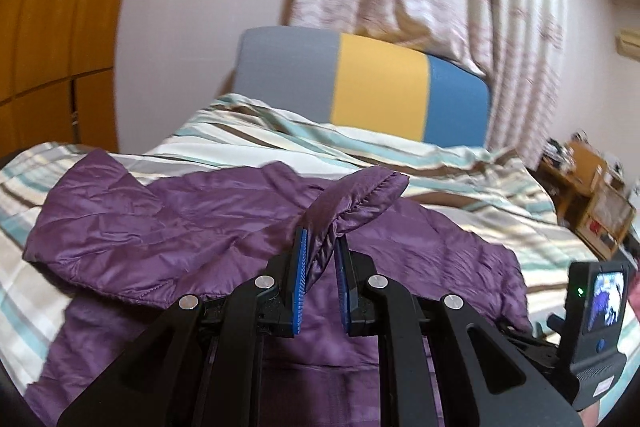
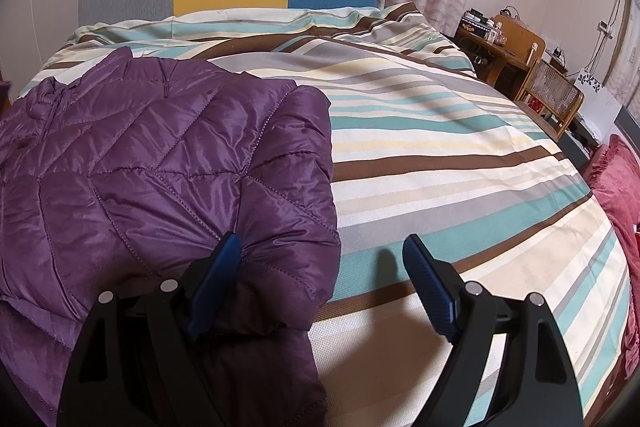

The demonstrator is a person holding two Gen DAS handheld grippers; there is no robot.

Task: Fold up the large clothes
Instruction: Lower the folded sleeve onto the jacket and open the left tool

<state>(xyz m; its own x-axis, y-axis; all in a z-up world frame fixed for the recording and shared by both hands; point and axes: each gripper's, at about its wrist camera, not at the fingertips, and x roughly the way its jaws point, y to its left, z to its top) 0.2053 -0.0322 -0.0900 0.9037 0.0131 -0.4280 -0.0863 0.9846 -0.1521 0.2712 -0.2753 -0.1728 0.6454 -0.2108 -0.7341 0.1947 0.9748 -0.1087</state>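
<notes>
Across the striped bed cover [image 2: 440, 131] lies a purple quilted jacket [image 2: 160, 155], puffy, light and slick, likely to slide unless pinched at seams or cuffs. Left gripper [image 1: 320, 251] has its jaws closed on the sleeve cuff [image 1: 360, 195], lifted. Right gripper [image 2: 320, 251] is wide open, holding nothing, straddling the jacket's edge.
</notes>
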